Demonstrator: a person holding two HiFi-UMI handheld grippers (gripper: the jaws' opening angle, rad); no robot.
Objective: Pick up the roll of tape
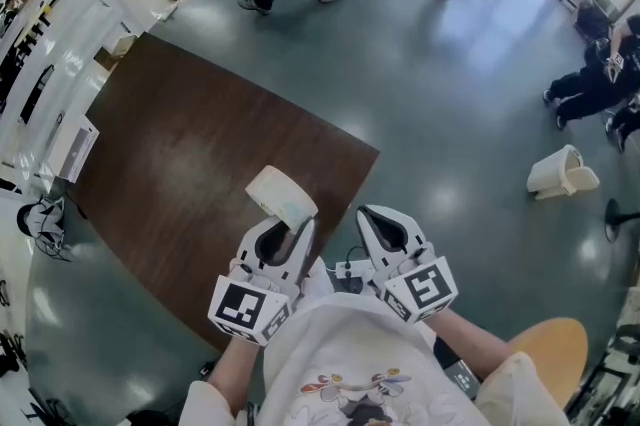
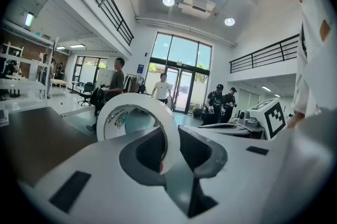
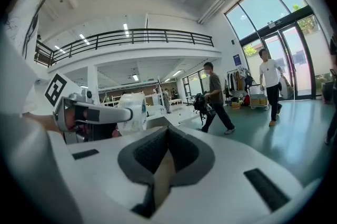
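The roll of tape [image 1: 283, 194] is white with a wide hollow core, held up above the near edge of the dark brown table [image 1: 180, 154]. My left gripper [image 1: 288, 226] is shut on its lower rim; in the left gripper view the roll [image 2: 138, 112] stands on edge between the jaws of that gripper [image 2: 167, 140]. My right gripper [image 1: 386, 217] hovers just to the right, shut with nothing in it. In the right gripper view its jaws [image 3: 167, 136] meet, and the tape [image 3: 132, 111] shows at the left in the other gripper [image 3: 87, 112].
White desks [image 1: 60, 34] line the left side and headphones [image 1: 40, 219] lie by the table's left corner. An overturned white bin [image 1: 560, 172] lies on the floor at right, with a wooden stool [image 1: 545, 349] at lower right. People walk and sit at the far side.
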